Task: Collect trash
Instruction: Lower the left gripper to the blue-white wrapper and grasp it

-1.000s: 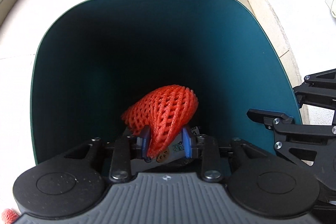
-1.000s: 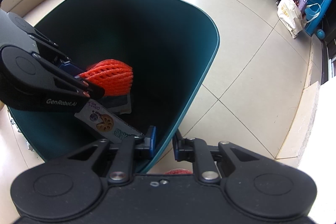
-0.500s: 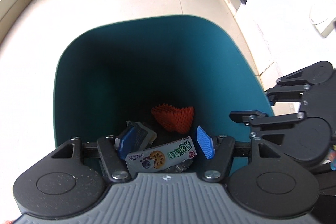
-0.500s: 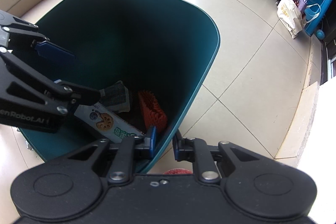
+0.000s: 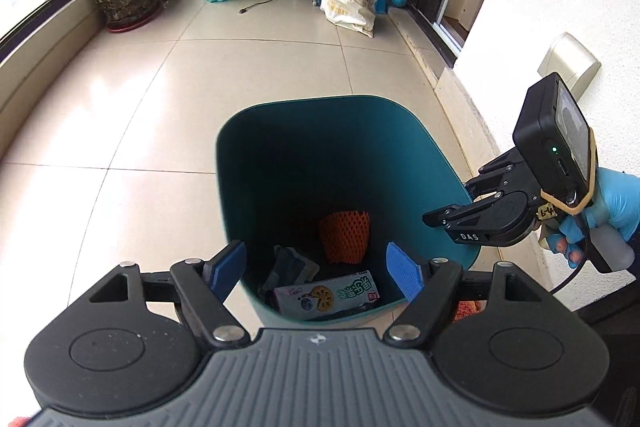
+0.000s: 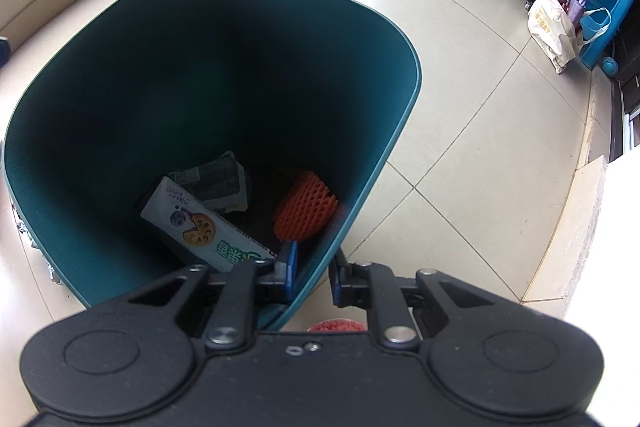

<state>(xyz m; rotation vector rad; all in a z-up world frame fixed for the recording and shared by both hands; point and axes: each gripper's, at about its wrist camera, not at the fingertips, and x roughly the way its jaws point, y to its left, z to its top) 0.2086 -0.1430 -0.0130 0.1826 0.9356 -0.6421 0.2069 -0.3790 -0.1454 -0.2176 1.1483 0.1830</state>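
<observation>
Now we hold the left gripper (image 5: 316, 269) above the teal bin (image 5: 436, 187), its jaws just opened wide with nothing between them. The orange foam net (image 5: 345, 237) lies at the bottom of the bin, leaning against the wall beside a snack wrapper (image 5: 326, 295) and some crumpled dark packaging (image 6: 214, 177). Our right gripper (image 6: 313, 273) has its jaws clamped on the bin's rim, steadying it; a blue-gloved hand (image 5: 596, 215) carries it.

That drop looks done. More reddish netting (image 6: 338, 326) shows on the floor just beside the bin, under the right gripper. For the next pick we judge it best to keep the rim grip firm so the bin does not tip, swing the left jaws clear of the rim, and approach the soft net from above, closing across its middle.
</observation>
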